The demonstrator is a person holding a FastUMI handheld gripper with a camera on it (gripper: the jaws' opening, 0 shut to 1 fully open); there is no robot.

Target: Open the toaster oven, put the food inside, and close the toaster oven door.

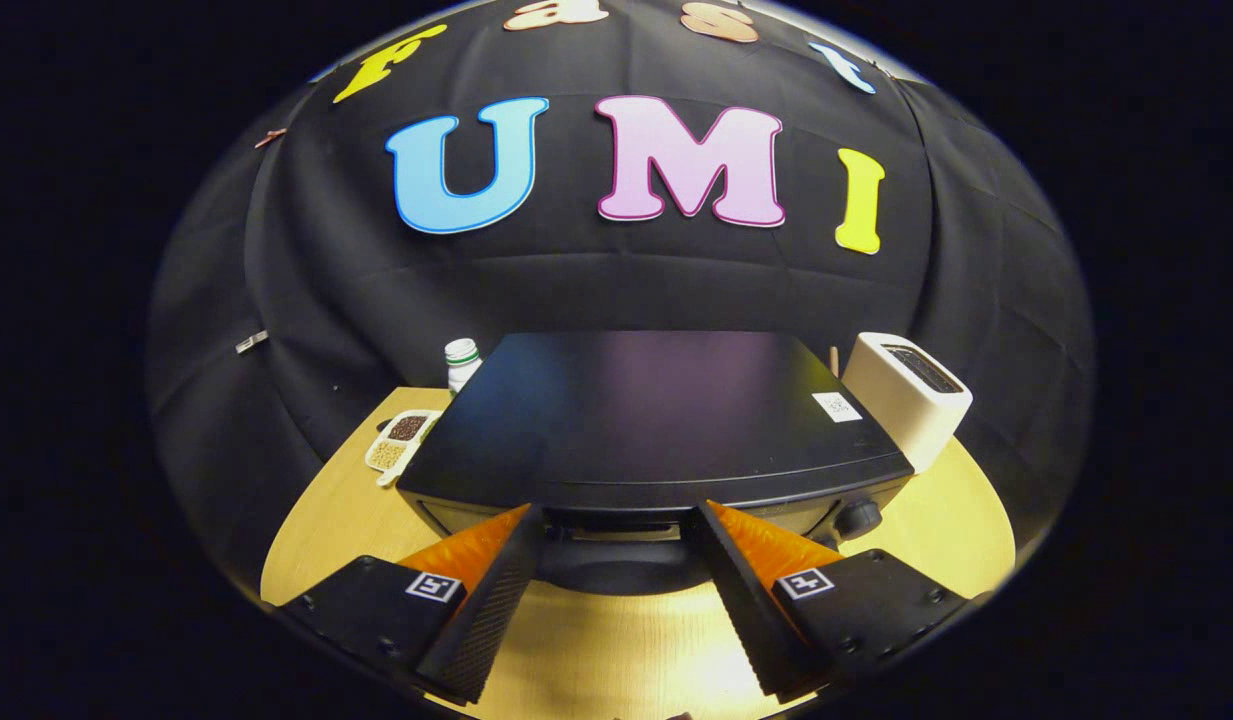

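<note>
A black toaster oven (656, 410) stands on the wooden table (326, 530), and I look down over its flat top from the front. My gripper (618, 515) is open, with its fingertips at the upper front edge of the oven. A dark rounded handle (616, 575) on the oven's front lies between the fingers, which do not press on it. From this steep angle I cannot tell how the door stands. A small white compartment tray of food (401, 440) lies on the table left of the oven.
A white bottle with a green-ringed cap (463, 360) stands behind the tray at the oven's back left corner. A white slot toaster (906, 395) stands close against the oven's right side. A round knob (858, 518) sits on the oven's front right.
</note>
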